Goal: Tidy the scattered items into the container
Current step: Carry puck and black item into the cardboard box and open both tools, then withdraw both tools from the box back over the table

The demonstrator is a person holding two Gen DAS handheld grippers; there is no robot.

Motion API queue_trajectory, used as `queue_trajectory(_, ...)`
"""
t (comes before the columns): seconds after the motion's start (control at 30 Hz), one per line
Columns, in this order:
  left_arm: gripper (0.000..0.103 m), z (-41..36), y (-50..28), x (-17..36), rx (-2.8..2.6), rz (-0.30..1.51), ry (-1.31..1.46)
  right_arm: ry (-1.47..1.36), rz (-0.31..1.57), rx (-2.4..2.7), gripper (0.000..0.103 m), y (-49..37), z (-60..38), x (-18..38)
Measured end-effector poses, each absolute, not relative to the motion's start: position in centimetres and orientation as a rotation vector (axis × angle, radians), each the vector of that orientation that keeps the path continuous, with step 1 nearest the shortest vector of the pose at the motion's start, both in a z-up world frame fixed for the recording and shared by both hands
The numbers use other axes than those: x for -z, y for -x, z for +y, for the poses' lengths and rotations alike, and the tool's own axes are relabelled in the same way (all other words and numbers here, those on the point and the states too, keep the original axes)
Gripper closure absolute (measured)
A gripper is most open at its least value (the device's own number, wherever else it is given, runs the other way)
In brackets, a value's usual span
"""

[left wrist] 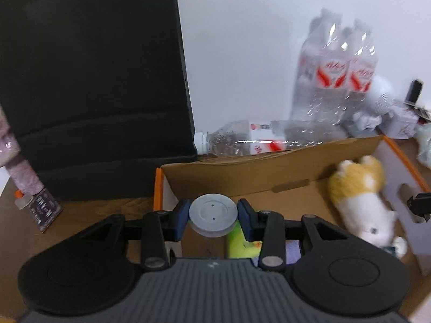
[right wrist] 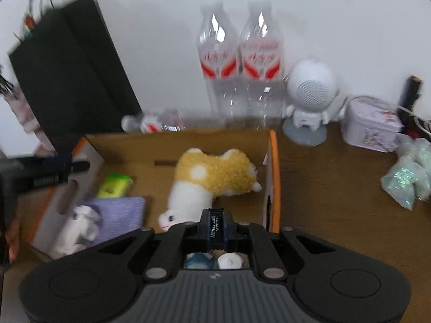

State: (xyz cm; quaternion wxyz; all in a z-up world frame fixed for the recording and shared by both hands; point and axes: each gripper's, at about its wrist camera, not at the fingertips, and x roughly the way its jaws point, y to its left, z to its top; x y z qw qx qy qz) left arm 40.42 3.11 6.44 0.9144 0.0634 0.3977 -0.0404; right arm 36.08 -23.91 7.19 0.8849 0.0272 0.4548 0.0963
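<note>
Cardboard box [left wrist: 242, 172] blurred, left gripper [left wrist: 212, 216] fingers clamping grey disc [left wrist: 212, 212], right gripper [right wrist: 215, 226] fingers together.

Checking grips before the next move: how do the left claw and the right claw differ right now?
The left claw is clamped on a grey disc; the right claw is fully shut with nothing between its pads. The left claw's jaws stand apart, the disc's width between them; the right claw's meet. The left claw sits near the cardboard box's near-left corner, the right claw by the plush dog. Both hang over the box.
</note>
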Motion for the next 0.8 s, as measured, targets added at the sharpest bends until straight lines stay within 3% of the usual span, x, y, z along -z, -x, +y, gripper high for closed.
queue_trajectory(0.13,0.06,3.7,-41.6,-5.5,0.051,0.834,-0.104,-0.011,0.962,-0.159,0.089,-37.0,-23.0,-5.6)
queue_trajectory(0.17,0.057,3.8,-41.5,-5.5,0.052,0.825,-0.099,-0.017,0.969,-0.164,0.081,-37.3,-23.1,-5.5)
queue_trajectory(0.2,0.057,3.8,-41.2,-5.7,0.049,0.807,-0.096,-0.032,0.976,-0.176,0.067,-37.6,-23.2,-5.6)
queue_trajectory(0.27,0.057,4.2,-40.7,-6.3,0.053,0.791,-0.084,-0.08,0.976,-0.179,0.052,-37.7,-23.8,-5.8)
queue_trajectory(0.37,0.055,4.3,-40.0,-7.9,0.058,0.791,-0.074,-0.154,0.984,-0.187,0.051,-37.4,-24.6,-6.9)
queue_trajectory(0.43,0.031,4.3,-39.4,-9.3,0.05,0.82,-0.064,-0.166,1.002,-0.188,0.044,-37.1,-24.7,-7.9)
queue_trajectory(0.47,0.011,4.3,-39.0,-10.0,0.049,0.844,-0.05,-0.163,1.017,-0.186,0.036,-36.8,-24.7,-8.4)
queue_trajectory(0.5,0.003,4.4,-38.6,-10.7,0.05,0.866,-0.033,-0.162,1.035,-0.187,0.027,-36.5,-24.6,-8.8)
queue_trajectory(0.57,0.003,4.5,-37.7,-12.2,0.036,0.901,-0.002,-0.184,1.095,-0.224,0.016,-36.0,-24.5,-9.4)
queue_trajectory(0.8,0.0,3.1,-32.7,-14.4,0.075,1.095,0.001,-0.204,1.205,-0.238,0.014,-32.3,-23.6,-11.2)
